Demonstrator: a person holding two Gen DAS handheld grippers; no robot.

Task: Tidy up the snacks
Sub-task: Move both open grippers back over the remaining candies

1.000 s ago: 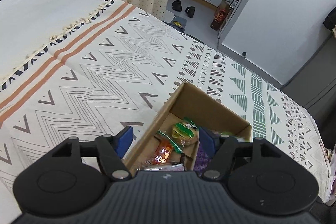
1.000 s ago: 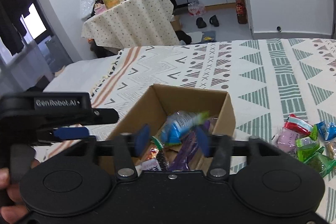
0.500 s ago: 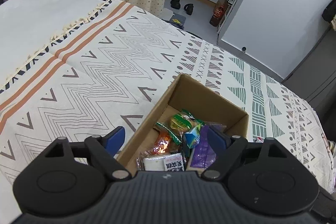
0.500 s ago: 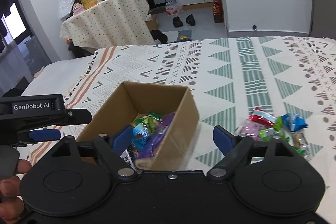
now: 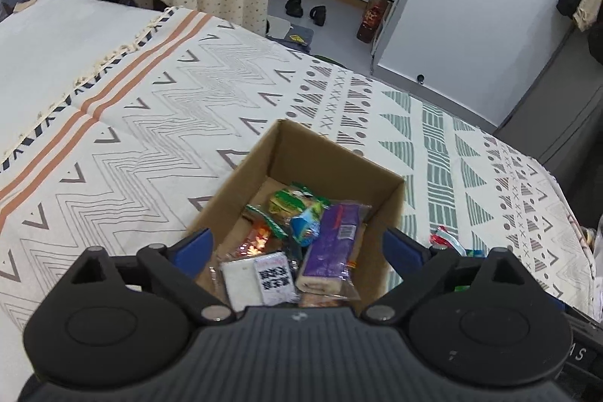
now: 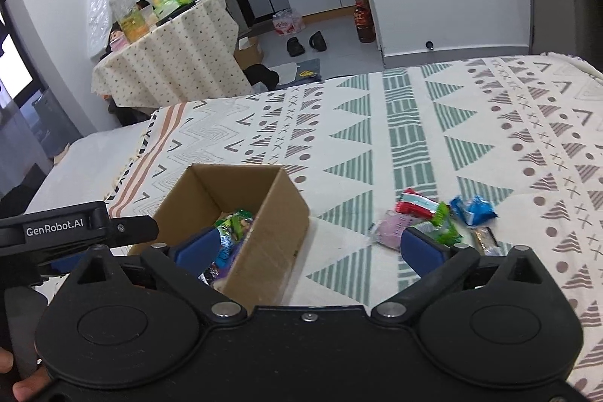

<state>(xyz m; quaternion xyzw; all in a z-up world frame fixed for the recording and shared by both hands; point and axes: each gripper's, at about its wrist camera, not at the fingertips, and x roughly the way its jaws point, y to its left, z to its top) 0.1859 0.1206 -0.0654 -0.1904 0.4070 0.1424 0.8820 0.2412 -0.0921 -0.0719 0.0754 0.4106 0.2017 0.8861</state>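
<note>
Our left gripper (image 5: pixel 297 247) and right gripper (image 6: pixel 307 247) both gape wide, empty. We see the cardboard box (image 6: pixel 264 243) holding snacks; loose snacks (image 6: pixel 433 217) lie beside it.

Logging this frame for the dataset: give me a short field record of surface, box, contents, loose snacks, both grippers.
surface: patterned blanket
box: open cardboard box, upright on the blanket
box contents: purple packet, white packet with QR code, green packet, orange packet, blue packet
loose snacks: small pile on the blanket, to the right of the box, apart from it
left gripper: open, empty, over the box
right gripper: open, empty, between the box and the pile
</note>
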